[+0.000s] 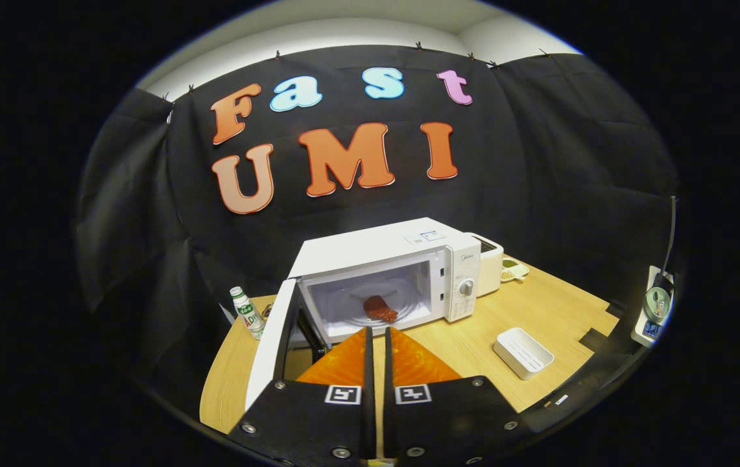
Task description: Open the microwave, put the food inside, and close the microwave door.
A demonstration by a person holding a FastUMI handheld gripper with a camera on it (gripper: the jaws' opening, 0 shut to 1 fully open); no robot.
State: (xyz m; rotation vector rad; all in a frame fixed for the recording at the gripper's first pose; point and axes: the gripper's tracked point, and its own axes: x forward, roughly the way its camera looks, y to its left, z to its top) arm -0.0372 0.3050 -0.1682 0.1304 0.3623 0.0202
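Observation:
The white microwave (402, 259) stands on the wooden table (538, 311) with its door (272, 344) swung wide open to the left. Inside, on the glass turntable, lies a reddish-brown piece of food (380, 309). My gripper (377, 332) is in front of the open cavity, its orange fingers (344, 366) nearly together with only a thin gap and nothing held between them. The fingertips sit just short of the cavity's front edge, apart from the food.
A small white bottle with a green label (248, 312) stands left of the door. A white toaster (489, 263) is beside the microwave's right side, with a small dish (513, 269) behind it. A white rectangular tray (523, 351) lies on the table to the right.

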